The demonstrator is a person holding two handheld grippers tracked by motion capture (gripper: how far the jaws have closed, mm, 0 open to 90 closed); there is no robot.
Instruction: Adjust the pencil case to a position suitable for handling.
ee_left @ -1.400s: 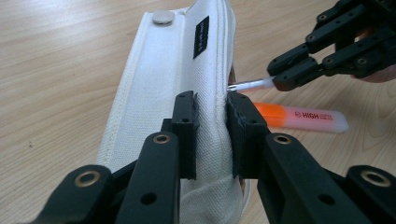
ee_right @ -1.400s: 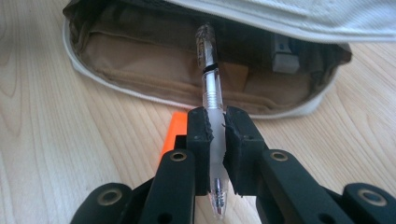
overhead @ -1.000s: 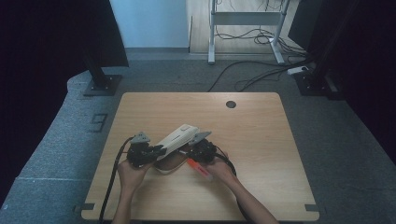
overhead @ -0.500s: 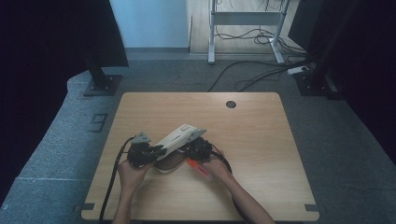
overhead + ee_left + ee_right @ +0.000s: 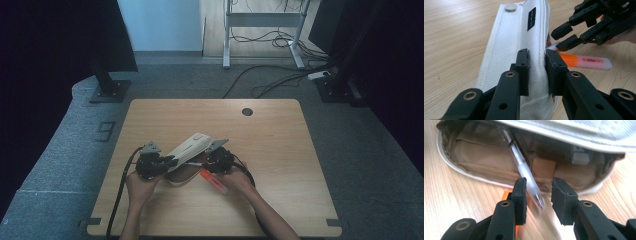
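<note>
Between the right gripper [image 5: 538, 195] pads, frosted clear pen [image 5: 524, 166], tip in brown-lined white pouch [image 5: 486, 162]

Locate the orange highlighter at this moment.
The orange highlighter lies flat on the table, right beside the open white pencil case and just under the right gripper.

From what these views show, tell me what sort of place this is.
Probably a lab or recording room: a bare wooden table on grey carpet, loose cables and stand bases behind it.
</note>
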